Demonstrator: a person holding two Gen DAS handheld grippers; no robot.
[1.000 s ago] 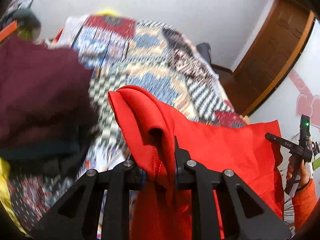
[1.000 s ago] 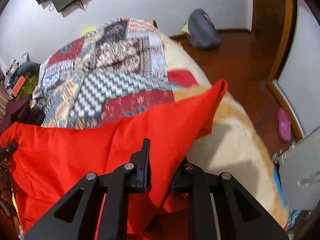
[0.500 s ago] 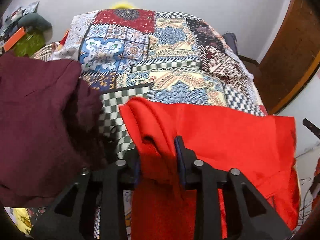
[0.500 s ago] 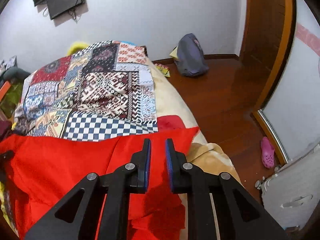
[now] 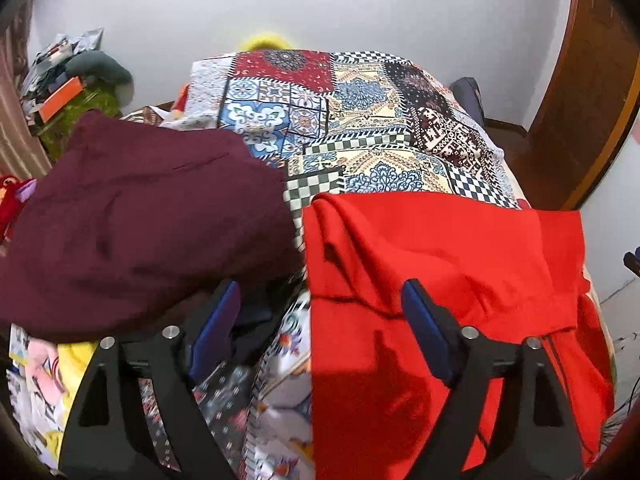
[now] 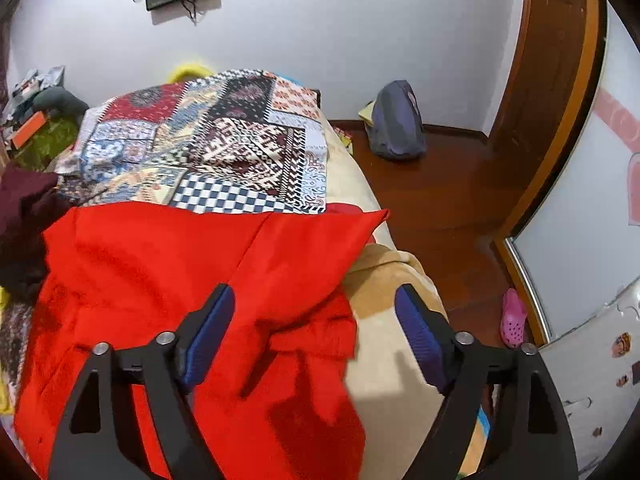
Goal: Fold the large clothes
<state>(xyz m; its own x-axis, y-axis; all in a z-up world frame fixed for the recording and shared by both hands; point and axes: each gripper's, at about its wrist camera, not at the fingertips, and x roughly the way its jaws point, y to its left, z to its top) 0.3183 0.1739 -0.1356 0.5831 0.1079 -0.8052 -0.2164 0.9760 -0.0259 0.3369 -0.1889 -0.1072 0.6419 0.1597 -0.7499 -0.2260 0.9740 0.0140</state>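
A: Left gripper point(image 5: 320, 312) released, jaws spread wide, nothing held. Red garment point(image 5: 440, 264) lies on the patchwork bedspread point(image 5: 360, 128), under and ahead of its right finger; maroon garment point(image 5: 132, 220) heaped ahead-left.

B: Right gripper point(image 6: 312, 316) likewise slack and empty, above the red garment's point(image 6: 168, 272) right edge. Only this view shows the tan blanket point(image 6: 392, 280) under its right finger, a backpack point(image 6: 396, 128) on the floor far ahead-right, and a pink clog point(image 6: 513, 316).

A: No containers visible.

Red garment point(image 5: 440, 248), maroon cloth point(image 5: 140, 208), multicolour patchwork quilt w/ checks point(image 6: 224, 152), tan blanket point(image 6: 384, 276), blue-padded tongs point(image 5: 320, 304)
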